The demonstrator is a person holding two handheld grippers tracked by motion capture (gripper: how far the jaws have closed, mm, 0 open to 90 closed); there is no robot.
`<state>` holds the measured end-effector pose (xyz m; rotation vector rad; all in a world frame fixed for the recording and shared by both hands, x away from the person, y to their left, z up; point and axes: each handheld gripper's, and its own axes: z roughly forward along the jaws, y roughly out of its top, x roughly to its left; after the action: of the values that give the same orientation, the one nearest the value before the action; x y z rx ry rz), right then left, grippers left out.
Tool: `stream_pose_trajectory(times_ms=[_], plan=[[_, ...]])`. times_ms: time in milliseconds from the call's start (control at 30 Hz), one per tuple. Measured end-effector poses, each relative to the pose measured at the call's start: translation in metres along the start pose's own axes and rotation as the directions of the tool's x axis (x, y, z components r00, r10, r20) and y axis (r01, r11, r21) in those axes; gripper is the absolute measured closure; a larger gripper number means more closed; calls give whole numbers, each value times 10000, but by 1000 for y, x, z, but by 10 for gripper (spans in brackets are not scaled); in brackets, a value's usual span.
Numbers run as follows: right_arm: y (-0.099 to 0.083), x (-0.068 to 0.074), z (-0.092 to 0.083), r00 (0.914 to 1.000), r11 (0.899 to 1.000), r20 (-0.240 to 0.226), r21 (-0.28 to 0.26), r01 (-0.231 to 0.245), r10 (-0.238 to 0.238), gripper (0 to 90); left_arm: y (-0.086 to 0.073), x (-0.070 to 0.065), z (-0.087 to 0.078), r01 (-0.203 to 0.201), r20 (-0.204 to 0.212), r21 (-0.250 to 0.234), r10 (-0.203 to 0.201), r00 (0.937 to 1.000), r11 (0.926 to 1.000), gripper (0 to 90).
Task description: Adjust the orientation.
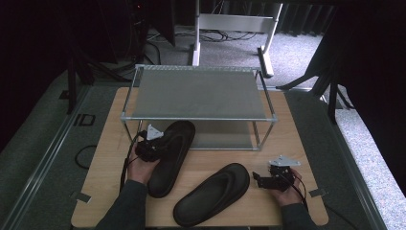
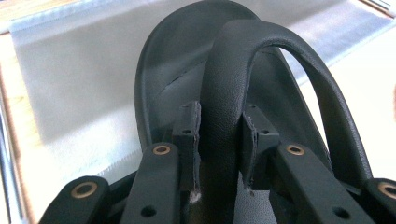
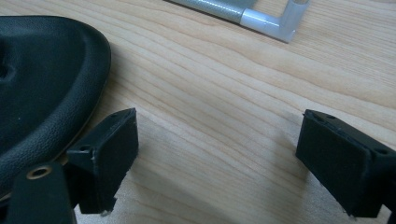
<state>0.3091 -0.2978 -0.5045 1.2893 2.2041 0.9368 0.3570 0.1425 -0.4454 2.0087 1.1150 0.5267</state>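
Left gripper (image 2: 219, 149) clamped on the strap (image 2: 229, 88) of the left sandal (image 1: 171, 155), which lies near the bench's (image 1: 201, 165) left edge, long axis diagonal, far end pointing under the rack's (image 1: 198, 93) lower shelf. Right gripper (image 3: 217, 163), jaws wide apart on nothing, rests near the bench's right edge just beside the second sandal (image 1: 213, 194), also diagonal.

Dim, dark-edged high view; brighter, softly blurred close-ups with faint shadows.
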Motion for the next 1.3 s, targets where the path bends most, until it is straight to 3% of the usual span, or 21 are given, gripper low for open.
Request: stream_pose_trajectory(times_ms=[300,567,600,667,967,1067,1200,1300], plan=[[0,0,0,10000,10000,-1,1,0,0,124,5,-7,19,228,-677,-272,-246,9974,9994,721],[0,0,0,10000,10000,-1,0,-1,1,124,8,-6,28,450,-849,-367,-480,9952,9983,723],[0,0,0,10000,10000,-3,3,1,-1,124,10,-5,32,501,-1079,-424,-544,9927,9978,723],[0,0,0,10000,10000,-3,3,0,0,124,11,-5,34,565,-1145,-416,-610,9916,9975,723],[0,0,0,10000,10000,-2,1,1,-1,124,11,-8,43,149,-1491,-287,-190,9886,9995,717],[0,0,0,10000,10000,-2,3,1,-1,124,10,-8,43,143,-1359,-279,-180,9906,9995,683],[0,0,0,10000,10000,-2,0,-1,1,124,10,-10,38,425,-1314,-421,-477,9902,9982,575],[0,0,0,10000,10000,-2,3,1,-1,124,9,-10,34,168,-1273,-413,-219,9916,9990,525]])
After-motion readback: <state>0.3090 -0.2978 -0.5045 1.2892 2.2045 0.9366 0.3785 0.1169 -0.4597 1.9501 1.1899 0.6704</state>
